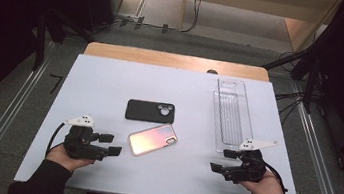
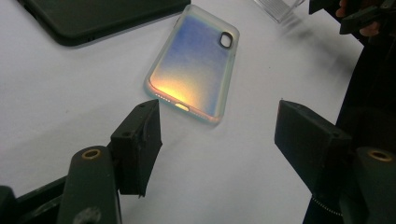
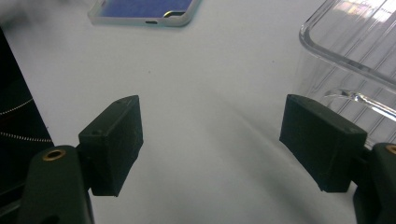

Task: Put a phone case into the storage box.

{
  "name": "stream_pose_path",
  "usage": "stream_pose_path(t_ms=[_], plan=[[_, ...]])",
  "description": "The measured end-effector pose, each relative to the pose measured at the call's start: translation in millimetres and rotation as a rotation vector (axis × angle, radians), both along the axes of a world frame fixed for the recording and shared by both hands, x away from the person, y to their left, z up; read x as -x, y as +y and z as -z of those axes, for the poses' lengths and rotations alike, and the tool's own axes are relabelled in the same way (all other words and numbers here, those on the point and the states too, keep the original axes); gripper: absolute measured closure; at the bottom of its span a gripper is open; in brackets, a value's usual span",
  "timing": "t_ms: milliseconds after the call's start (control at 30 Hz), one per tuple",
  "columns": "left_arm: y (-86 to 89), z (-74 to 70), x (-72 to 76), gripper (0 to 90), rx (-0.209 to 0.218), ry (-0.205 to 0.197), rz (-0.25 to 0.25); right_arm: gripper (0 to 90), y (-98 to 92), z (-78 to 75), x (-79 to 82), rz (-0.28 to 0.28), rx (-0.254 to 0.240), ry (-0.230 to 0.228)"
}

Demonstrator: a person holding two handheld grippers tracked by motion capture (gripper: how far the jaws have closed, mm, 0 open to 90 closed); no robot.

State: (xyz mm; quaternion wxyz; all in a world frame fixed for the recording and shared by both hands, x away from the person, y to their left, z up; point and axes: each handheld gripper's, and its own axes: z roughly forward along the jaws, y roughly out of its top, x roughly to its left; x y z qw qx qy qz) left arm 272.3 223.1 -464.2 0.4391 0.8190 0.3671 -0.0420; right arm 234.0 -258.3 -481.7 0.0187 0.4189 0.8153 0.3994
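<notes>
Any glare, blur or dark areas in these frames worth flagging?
High view: surroundings are dark, white table evenly lit. Left gripper view: warm glare on the iridescent phone case; sharp. Right gripper view: clear tray shows bright reflections; the case's edge at top is slightly soft.

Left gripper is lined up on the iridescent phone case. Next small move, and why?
Probably ease the left gripper forward until its open jaws straddle the near end of the iridescent phone case. The case lies flat on the white table just ahead of the jaws, untouched, and nothing is between them. The right gripper is also open and empty, beside the clear plastic tray.
</notes>
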Motion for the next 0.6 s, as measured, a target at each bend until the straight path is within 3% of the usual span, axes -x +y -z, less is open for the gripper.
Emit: stream_pose_path(t_ms=[133, 233, 300, 433, 533, 567, 600], plan=[[-0.1, -1.5, -0.4, 30.7, -0.001, -0.014, -0.004, 19.4, -0.1, 0.1, 0.7, -0.002, 0.002, 0.000], [0.9, -3.6, -1.7, 28.0, 0.010, -0.019, -0.027, 19.3, -0.3, -0.2, 1.2, 0.003, 0.002, 0.004], [1.1, -4.1, -3.1, 24.6, -0.008, -0.028, -0.052, 19.3, -0.2, 0.1, 0.9, 0.004, 0.003, 0.007], [1.5, -6.0, -6.7, 15.9, -0.015, -0.030, -0.041, 19.4, -0.5, 0.4, 0.4, 0.007, 0.003, 0.007], [1.1, -9.9, -10.3, 14.3, -0.010, -0.045, -0.021, 19.4, -0.7, 0.6, 0.4, 0.005, 0.004, 0.008], [0.2, -10.8, -12.5, 5.4, -0.008, -0.036, -0.007, 19.4, -0.8, 0.4, 0.6, 0.006, 0.007, 0.008], [-1.4, -10.9, -14.4, 5.4, -0.005, -0.034, 0.003, 19.4, -0.8, 0.4, 0.6, 0.006, 0.007, 0.008]])
